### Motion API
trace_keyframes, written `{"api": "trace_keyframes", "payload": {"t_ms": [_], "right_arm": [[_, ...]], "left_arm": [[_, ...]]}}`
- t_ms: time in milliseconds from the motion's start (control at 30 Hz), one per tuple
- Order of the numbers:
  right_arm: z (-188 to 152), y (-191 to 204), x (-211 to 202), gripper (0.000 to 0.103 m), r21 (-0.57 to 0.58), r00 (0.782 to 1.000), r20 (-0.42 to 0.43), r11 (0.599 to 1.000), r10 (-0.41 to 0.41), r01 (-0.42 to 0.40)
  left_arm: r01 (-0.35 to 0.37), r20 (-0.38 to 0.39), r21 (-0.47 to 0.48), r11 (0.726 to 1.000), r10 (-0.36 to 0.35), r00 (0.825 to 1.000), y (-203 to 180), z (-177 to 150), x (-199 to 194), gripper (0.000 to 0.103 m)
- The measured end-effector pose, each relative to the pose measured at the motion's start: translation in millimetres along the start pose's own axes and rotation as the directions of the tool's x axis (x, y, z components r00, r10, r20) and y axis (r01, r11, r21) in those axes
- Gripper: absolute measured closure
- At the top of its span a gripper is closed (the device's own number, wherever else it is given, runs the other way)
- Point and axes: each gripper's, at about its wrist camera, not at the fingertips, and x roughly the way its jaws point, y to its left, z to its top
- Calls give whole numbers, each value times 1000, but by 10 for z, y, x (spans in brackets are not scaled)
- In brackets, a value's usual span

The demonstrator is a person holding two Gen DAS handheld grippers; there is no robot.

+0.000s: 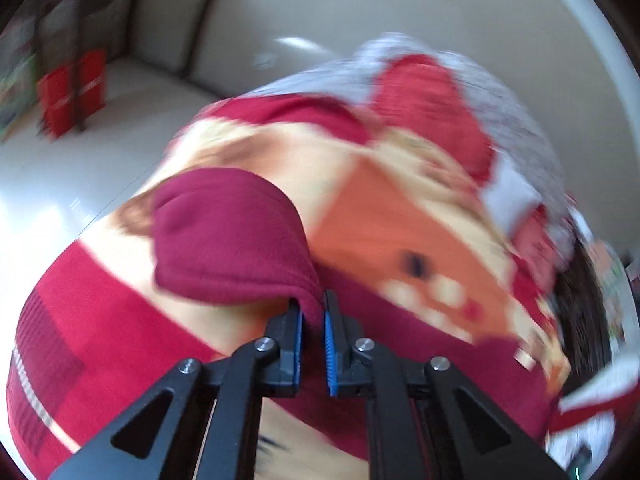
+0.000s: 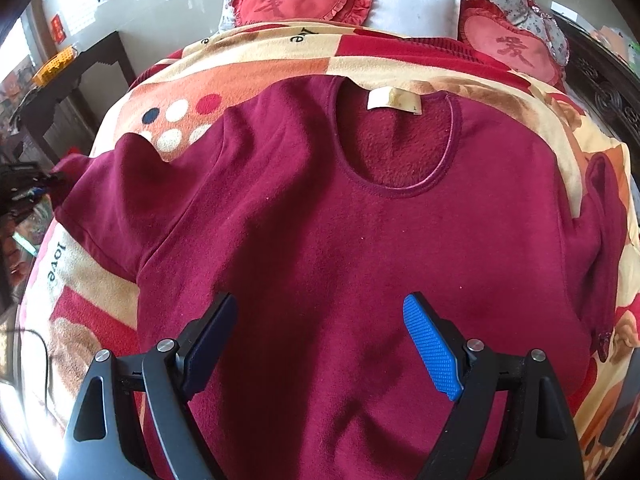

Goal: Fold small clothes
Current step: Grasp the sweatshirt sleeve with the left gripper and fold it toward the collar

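Fleecy maroon shirt (image 2: 320,216) flat on plush patterned blanket (image 2: 256,60); left gripper (image 1: 313,312) clenched on sleeve cuff (image 1: 228,236), right gripper (image 2: 320,340) released above hem.

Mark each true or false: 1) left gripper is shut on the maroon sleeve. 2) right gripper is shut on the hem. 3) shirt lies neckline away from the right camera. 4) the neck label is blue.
1) True: the left gripper pinches a maroon sleeve.
2) False: the right gripper is open, jaws spread over the shirt.
3) True: the neckline sits at the far end, toward the heart pillows.
4) False: the neck label is cream.
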Motion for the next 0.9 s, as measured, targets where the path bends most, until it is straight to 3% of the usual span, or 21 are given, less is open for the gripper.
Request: {"api": "trace_keyframes", "payload": {"t_ms": [100,233,400,467,600,700,733,800,900], "right_arm": [[2,-106,-55,36,19,1000,13,1000,-10,10],[-5,-358,-190,36,65,999,39,998,-30,27],[-45,-789,-331,36,136,996,53,989,-68,61],[-73,-949,-342,36,171,997,46,983,-70,61],[-113,-1173,-358,36,211,997,40,976,-68,58],[-104,-1227,-359,36,216,998,55,976,-37,24],[-91,-1234,-350,36,218,998,57,976,-27,14],[-74,-1227,-332,36,220,998,70,975,-2,-13],[-6,-1150,-250,36,211,996,79,976,41,-57]], "left_arm": [[130,2,124,984,-131,991,-644,-233,-273,94],[260,-72,275,926,-250,966,-1542,-731,-361,94],[317,-211,390,865,-251,945,-2270,-1485,-17,94],[313,-258,414,855,-220,941,-2406,-1774,179,90],[276,-322,455,847,-132,937,-2469,-2107,388,53],[296,-330,471,831,-145,933,-2379,-2089,206,40],[297,-310,487,821,-155,938,-2330,-2068,85,29],[243,-223,535,809,-142,964,-2159,-2016,-157,18],[83,-102,584,808,-28,994,-1848,-1942,-279,17]]}}
